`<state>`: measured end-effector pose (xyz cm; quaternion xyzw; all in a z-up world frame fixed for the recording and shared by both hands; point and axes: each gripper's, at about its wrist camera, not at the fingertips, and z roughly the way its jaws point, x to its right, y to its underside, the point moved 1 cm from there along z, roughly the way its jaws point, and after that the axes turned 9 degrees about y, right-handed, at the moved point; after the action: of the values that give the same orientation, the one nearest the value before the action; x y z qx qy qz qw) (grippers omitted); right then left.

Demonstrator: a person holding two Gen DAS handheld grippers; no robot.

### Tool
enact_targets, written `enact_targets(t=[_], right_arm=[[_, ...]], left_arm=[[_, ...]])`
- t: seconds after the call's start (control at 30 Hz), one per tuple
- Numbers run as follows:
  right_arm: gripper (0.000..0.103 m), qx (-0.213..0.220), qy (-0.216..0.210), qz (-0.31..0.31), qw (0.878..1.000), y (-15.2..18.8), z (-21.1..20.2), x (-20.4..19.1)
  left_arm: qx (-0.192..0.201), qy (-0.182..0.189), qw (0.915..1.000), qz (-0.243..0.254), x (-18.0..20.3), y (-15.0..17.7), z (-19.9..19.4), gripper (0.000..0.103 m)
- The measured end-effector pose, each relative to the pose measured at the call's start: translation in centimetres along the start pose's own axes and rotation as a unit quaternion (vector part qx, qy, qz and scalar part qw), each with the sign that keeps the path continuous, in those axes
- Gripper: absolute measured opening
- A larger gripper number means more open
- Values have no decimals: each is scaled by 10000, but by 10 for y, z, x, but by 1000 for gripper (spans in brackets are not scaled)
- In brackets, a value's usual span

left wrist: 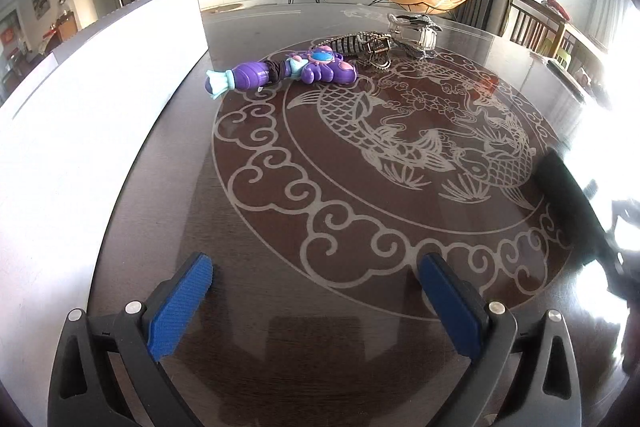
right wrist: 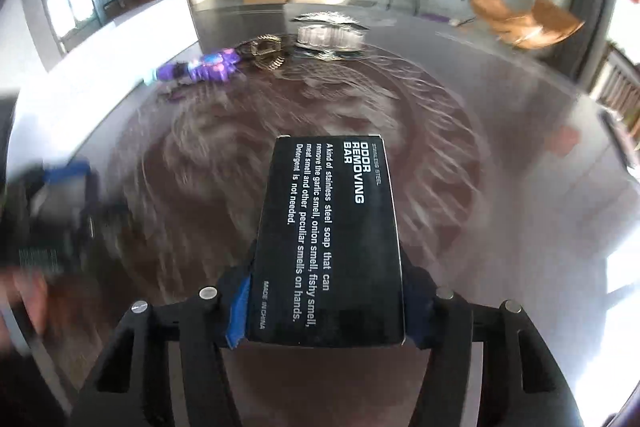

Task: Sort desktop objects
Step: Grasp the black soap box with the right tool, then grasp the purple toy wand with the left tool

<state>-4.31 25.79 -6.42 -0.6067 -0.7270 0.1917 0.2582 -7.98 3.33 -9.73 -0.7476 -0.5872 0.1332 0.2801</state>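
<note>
Black box marked "ODOR REMOVING BAR": clamped lengthwise in your right tongs, blue pads pressing both long sides, box raised above desk. Your left tongs spread wide, nothing between pads, low over patterned desk top. Purple toy lies far side of desk, beside white bin wall. Studded belt and clear item behind it; right view blurred, so details there uncertain.
</note>
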Motion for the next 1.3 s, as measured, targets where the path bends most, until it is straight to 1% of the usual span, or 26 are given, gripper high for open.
enact_targets(t=[0.03, 0.13, 0.17, 0.23, 0.27, 0.3, 0.33, 0.37, 0.4, 0.47, 0.5, 0.53, 0.63, 0.7, 0.77, 0.8, 0.83, 0.87, 0.9, 0.93, 0.97, 1.0, 1.07, 1.13, 1.23, 1.3], right_arm=[[60, 44, -12, 86, 10000, 8, -5, 4], [60, 89, 52, 150, 9998, 13, -6, 9], [60, 97, 61, 169, 9998, 12, -5, 8], [60, 95, 67, 193, 9997, 12, -5, 8], [60, 97, 69, 193, 9997, 11, -6, 9], [60, 96, 64, 195, 9997, 10, -5, 9], [60, 95, 66, 192, 9997, 10, -5, 8], [60, 97, 68, 190, 9997, 10, -5, 9], [60, 97, 68, 190, 9997, 9, -4, 8], [60, 98, 67, 190, 9997, 10, -5, 9], [60, 99, 67, 190, 9997, 10, -5, 9], [61, 99, 59, 190, 9998, 10, -5, 9], [62, 101, 33, 189, 9998, 11, -6, 11], [62, 102, 33, 190, 9998, 10, -5, 10], [62, 103, 33, 189, 9998, 10, -5, 10], [62, 104, 33, 189, 9998, 10, -5, 10], [62, 105, 34, 189, 9998, 9, -5, 10], [62, 102, 32, 190, 9998, 10, -5, 10], [62, 103, 33, 189, 9998, 10, -5, 10], [62, 107, 33, 189, 9998, 10, -5, 10], [62, 105, 35, 187, 9998, 10, -5, 10], [62, 105, 35, 187, 9998, 10, -5, 10], [62, 108, 37, 185, 9998, 10, -5, 11], [62, 109, 37, 185, 9998, 9, -5, 11], [62, 110, 37, 185, 9998, 10, -5, 11], [62, 111, 38, 184, 9998, 9, -5, 11]], left_arm=[[-1, -4, 10000, 6, 0, 0, 0, 103], [-59, 37, 10000, 34, -2, -2, -1, 103], [-242, 108, 9995, 167, -3, -7, 2, 103], [-754, 318, 9958, 419, -4, -20, 9, 103], [-955, 299, 9937, 498, -5, -30, 13, 103], [-970, 187, 9933, 605, -7, -44, 12, 103], [-875, 119, 9936, 699, -8, -55, 9, 103], [-648, 49, 9945, 827, -9, -76, 3, 103], [-509, 21, 9948, 882, -9, -90, 0, 103], [-327, -31, 9948, 963, -11, -117, -1, 103], [-403, -28, 9940, 1021, -13, -133, 8, 103], [-491, -52, 9931, 1062, -13, -140, 15, 103], [-781, -273, 9861, 1441, -10, -153, 45, 103], [-941, -414, 9792, 1750, -6, -151, 66, 103], [-1098, -558, 9740, 1903, -6, -148, 85, 103], [-873, -424, 9784, 1825, -9, -149, 82, 103], [-866, -360, 9799, 1761, -8, -152, 82, 103], [-971, -257, 9814, 1637, -11, -153, 84, 103], [-993, -79, 9836, 1501, -14, -154, 83, 92], [-970, 279, 9855, 1364, -17, -152, 80, 66], [-918, 400, 9868, 1270, -19, -151, 76, 55], [-876, 337, 9875, 1267, -19, -150, 73, 41], [-828, 220, 9873, 1340, -15, -141, 68, 41], [-714, 138, 9881, 1358, -9, -127, 60, 41], [-578, 226, 9941, 891, -2, -92, 39, 41], [-528, 235, 9963, 640, 2, -69, 26, 41]])
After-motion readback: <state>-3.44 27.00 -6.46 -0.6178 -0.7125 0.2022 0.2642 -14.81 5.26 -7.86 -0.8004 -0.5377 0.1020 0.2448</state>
